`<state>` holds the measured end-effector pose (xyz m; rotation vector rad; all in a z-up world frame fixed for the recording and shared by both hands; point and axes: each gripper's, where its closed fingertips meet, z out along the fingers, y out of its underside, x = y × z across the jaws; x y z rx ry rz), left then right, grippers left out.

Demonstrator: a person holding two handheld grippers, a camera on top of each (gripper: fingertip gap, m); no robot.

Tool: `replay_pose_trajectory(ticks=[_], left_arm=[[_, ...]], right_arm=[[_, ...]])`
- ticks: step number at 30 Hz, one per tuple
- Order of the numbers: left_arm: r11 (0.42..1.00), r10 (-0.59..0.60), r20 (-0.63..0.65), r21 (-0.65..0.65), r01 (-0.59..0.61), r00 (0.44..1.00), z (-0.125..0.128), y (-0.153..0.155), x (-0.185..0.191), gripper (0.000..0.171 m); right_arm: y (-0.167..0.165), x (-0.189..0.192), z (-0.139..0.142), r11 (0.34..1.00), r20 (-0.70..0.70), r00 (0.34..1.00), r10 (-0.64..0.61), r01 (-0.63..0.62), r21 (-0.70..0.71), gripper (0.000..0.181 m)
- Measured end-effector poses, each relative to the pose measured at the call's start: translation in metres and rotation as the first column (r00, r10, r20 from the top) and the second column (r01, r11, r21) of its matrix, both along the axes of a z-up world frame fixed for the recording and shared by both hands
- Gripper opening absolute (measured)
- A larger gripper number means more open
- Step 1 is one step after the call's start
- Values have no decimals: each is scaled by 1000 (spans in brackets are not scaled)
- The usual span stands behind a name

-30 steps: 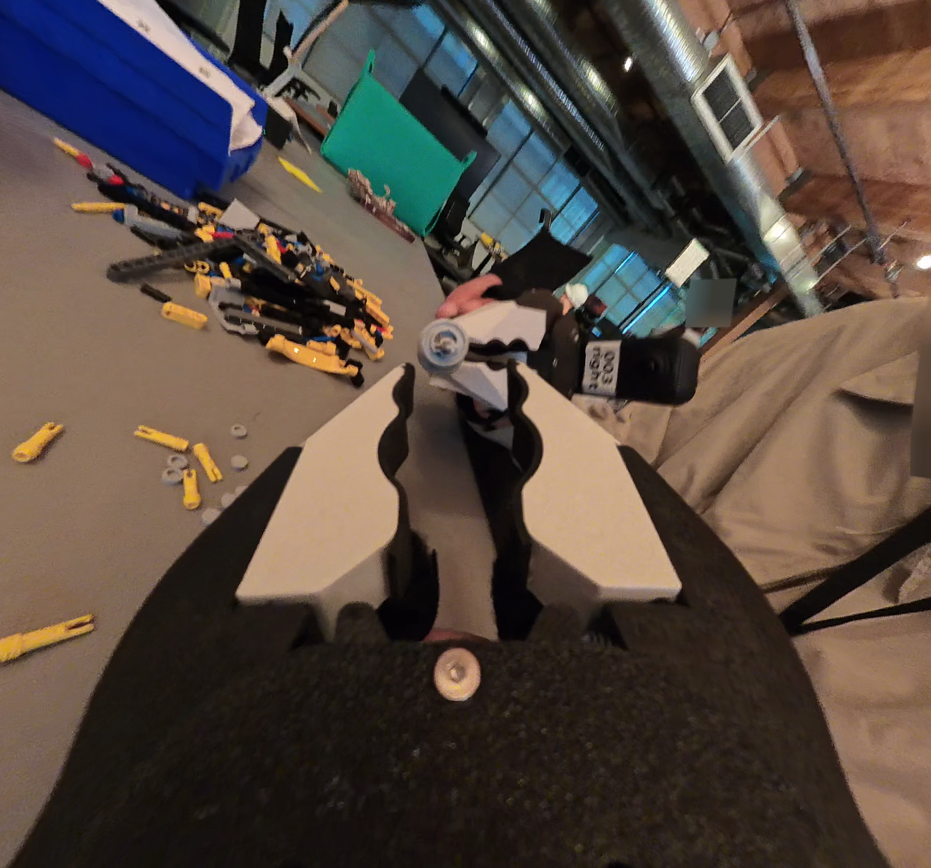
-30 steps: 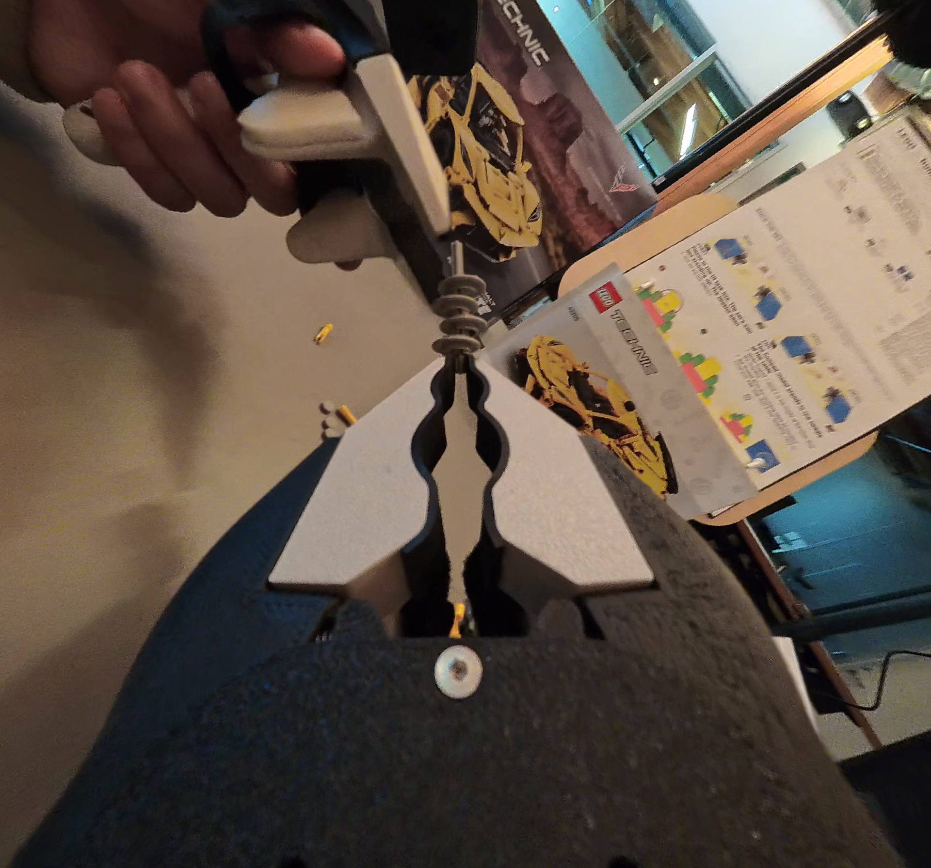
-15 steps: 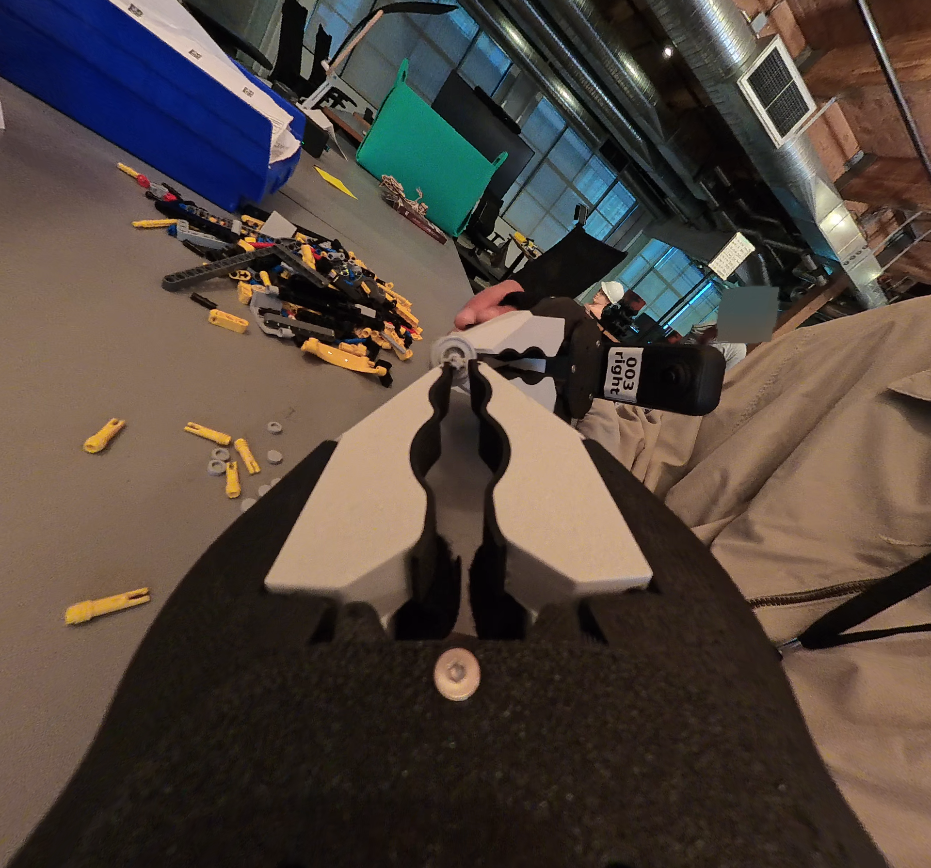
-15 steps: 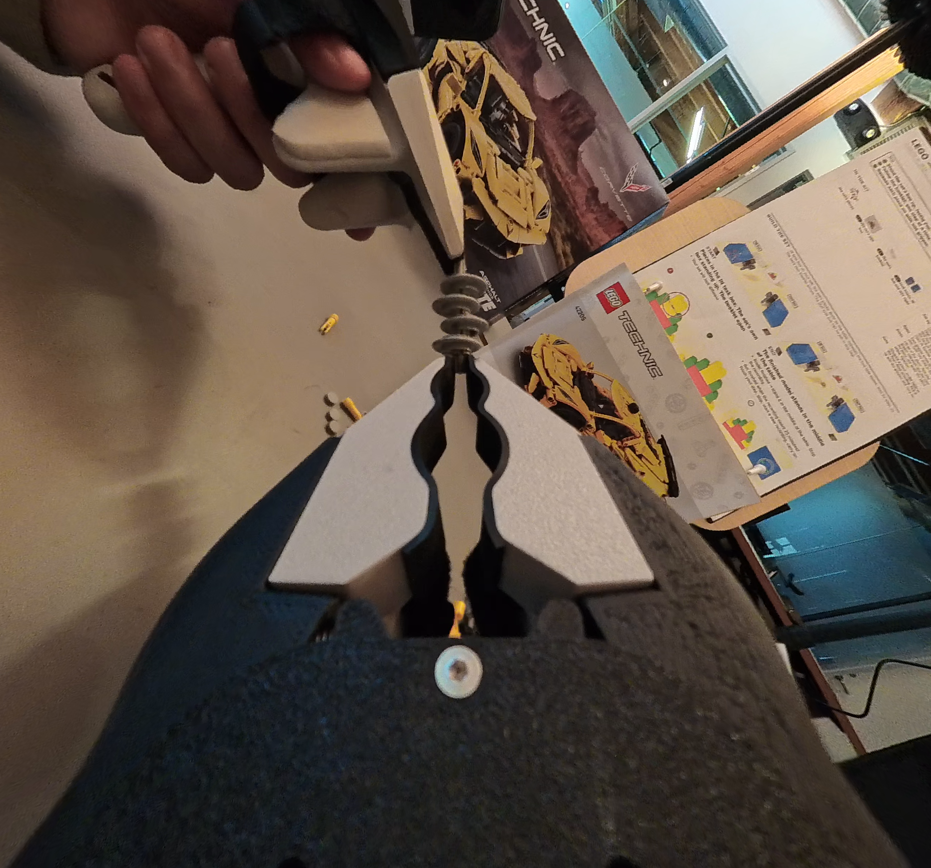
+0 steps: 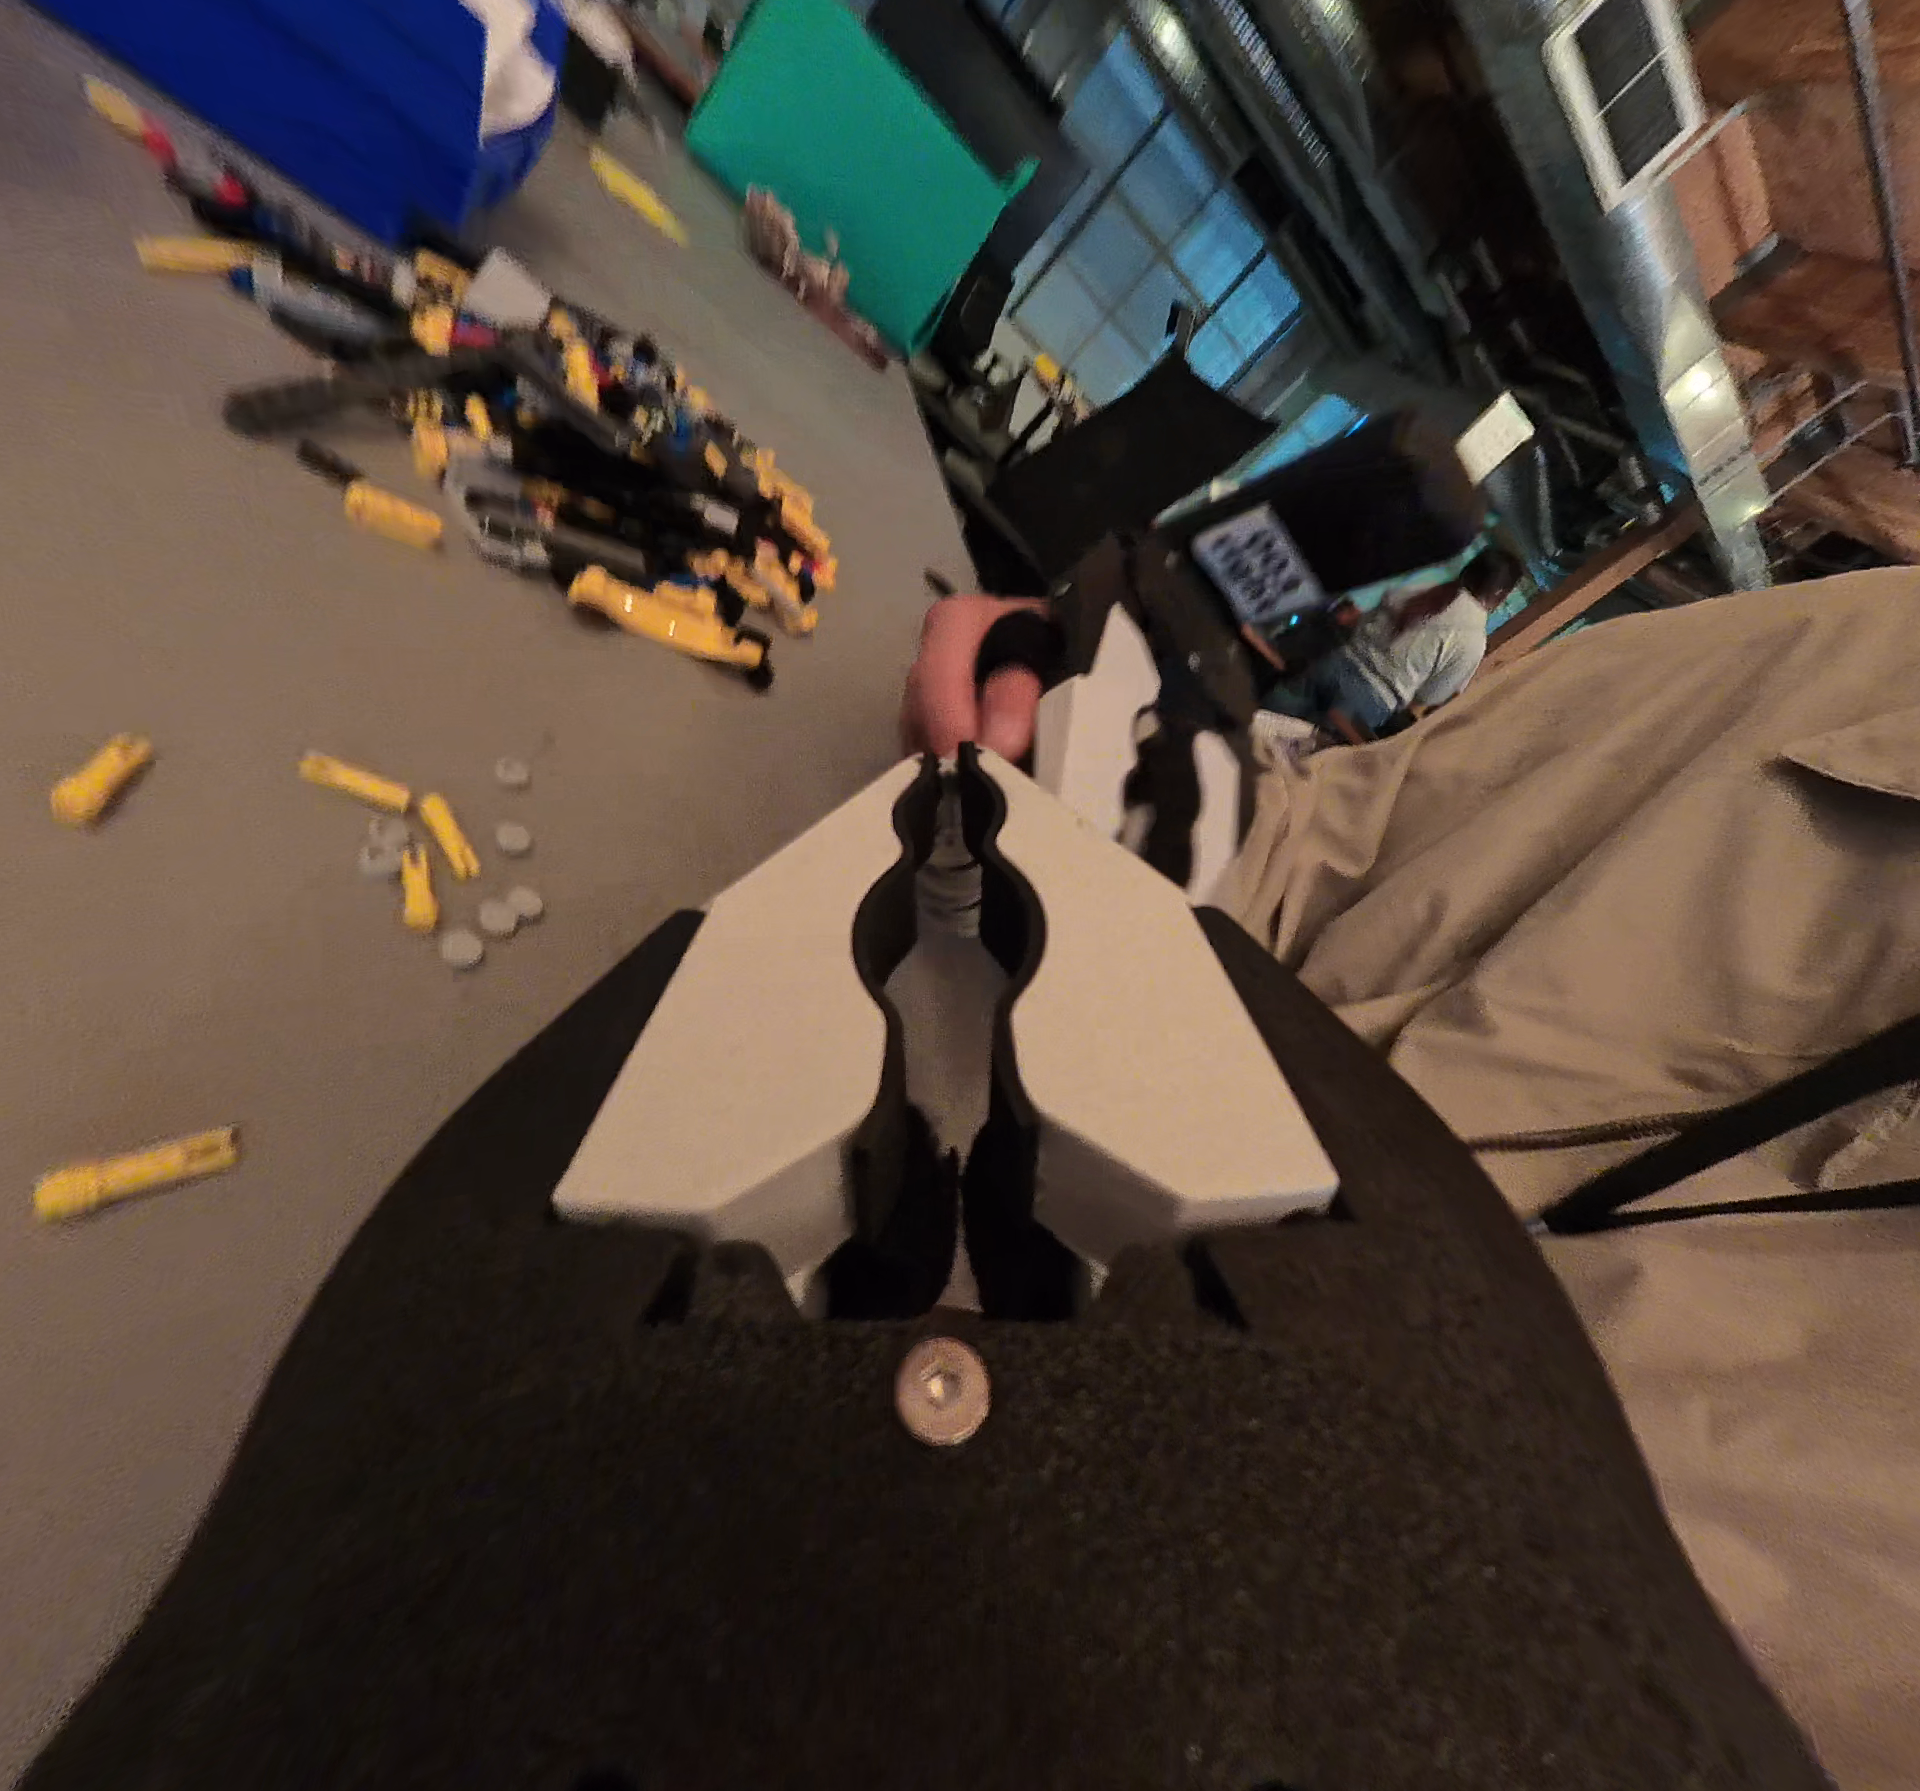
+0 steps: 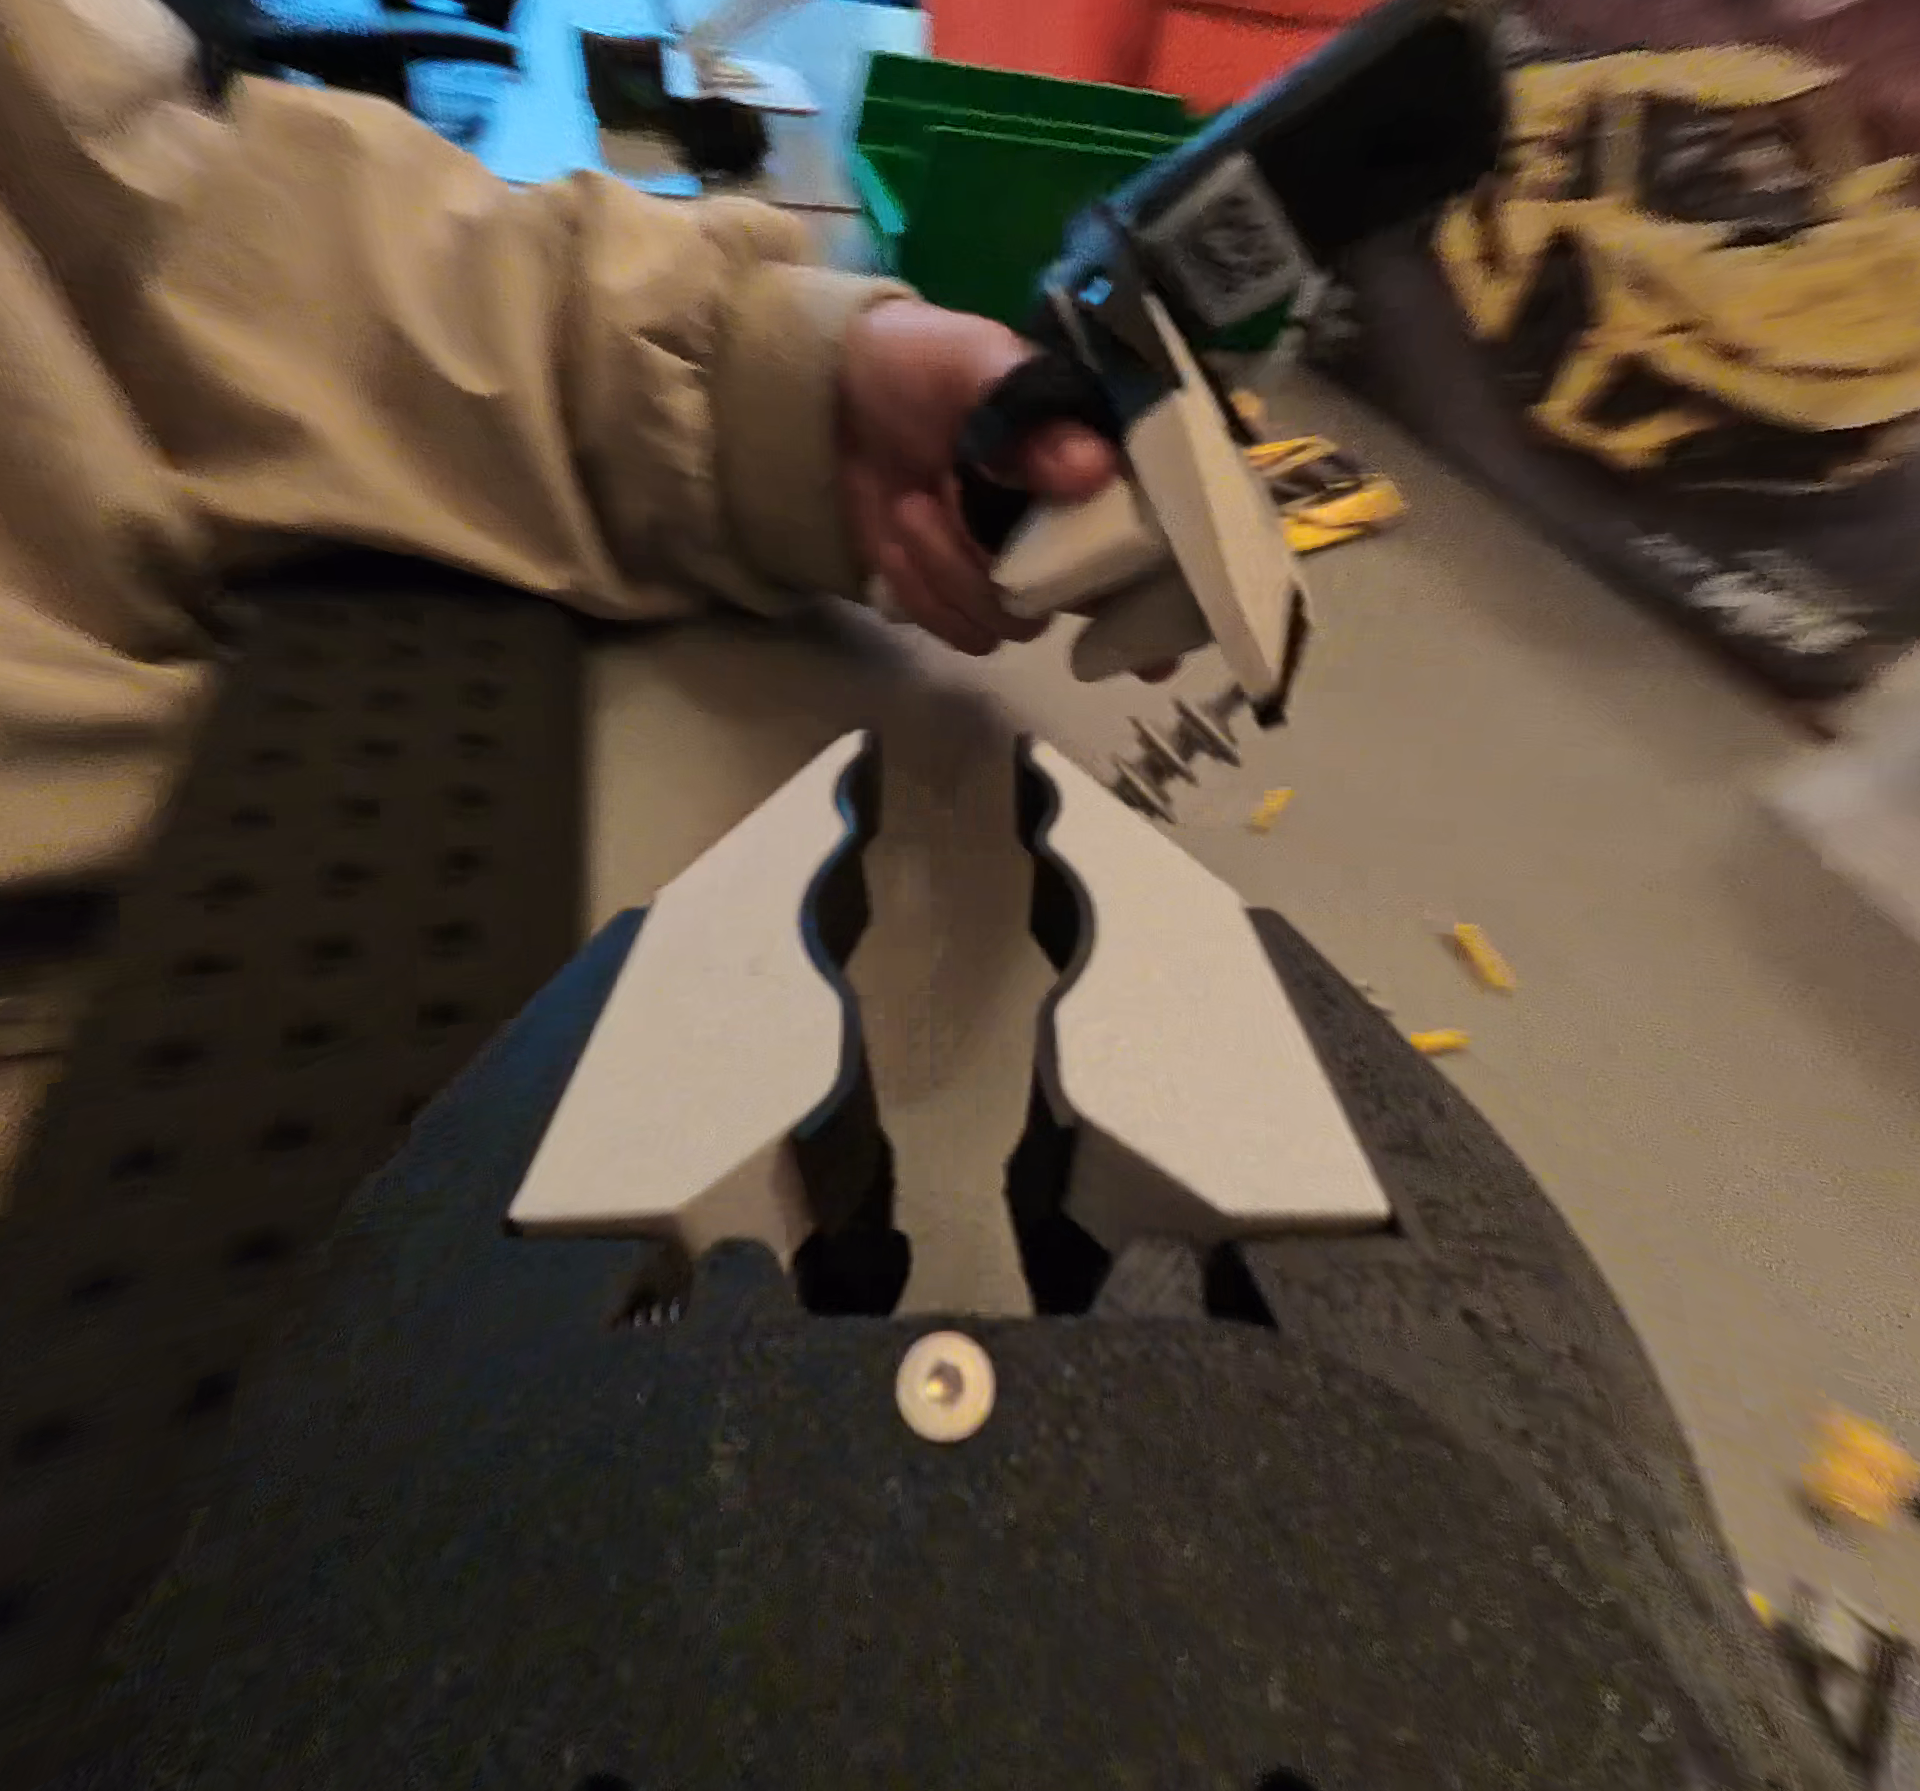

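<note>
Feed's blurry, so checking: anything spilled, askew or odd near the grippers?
Nothing damaged. Yellow plastic pins and grey discs lie scattered on the grey tabletop, apart from the yellow-and-black parts pile. Left gripper pinches a grey ribbed axle piece by its end; right gripper open, empty.

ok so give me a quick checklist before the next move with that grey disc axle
1. left gripper shut on the grey axle: ok.
2. discs on the axle beyond the left fingertips: ok.
3. right gripper open and empty: ok.
4. right gripper apart from the axle: ok.
5. firmness of the left grip: cannot tell, the pictures are blurred.
6. table free of loose parts: not ok, yellow pins lie scattered.
</note>
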<state>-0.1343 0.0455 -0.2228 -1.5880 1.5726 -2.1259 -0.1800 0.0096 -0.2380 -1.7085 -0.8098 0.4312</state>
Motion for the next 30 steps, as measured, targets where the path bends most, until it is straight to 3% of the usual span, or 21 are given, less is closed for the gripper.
replay_pose_trajectory(ticks=[2, 5, 9, 17, 21, 23, 27, 30], left_arm=[[1000, -12, -79, -26, 10, 997, -12, 1, -1, 3], [995, -31, -149, -94, 17, 988, -18, 1, -2, 3], [987, -66, -136, -151, 45, 988, -12, -4, -4, 3], [982, -33, -152, -187, 4, 988, -11, 2, -2, 3], [978, -28, -197, -210, -15, 980, -19, 3, 1, 3], [971, -39, -191, -241, -9, 981, -16, 1, 1, 3], [971, -37, -212, -238, -15, 977, -21, -2, 3, 3], [975, -18, -205, -220, -28, 978, -20, -2, 4, 3]], right_arm=[[-7, 1, 1, 997, 6, 999, 47, -47, -58, 38], [1, 20, -17, 995, 284, 959, -11, 39, -92, 60], [17, 28, -38, 987, 546, 837, -30, 111, -115, 59], [25, 22, -32, 980, 481, 876, -26, 117, -162, 49], [30, 31, -27, 981, 513, 854, -93, 168, -101, 47], [28, 26, -26, 984, 502, 862, -77, 147, -103, 46], [29, 28, -37, 985, 575, 815, -70, 147, -88, 40], [28, 28, -35, 981, 527, 847, -66, 152, -123, 40]])
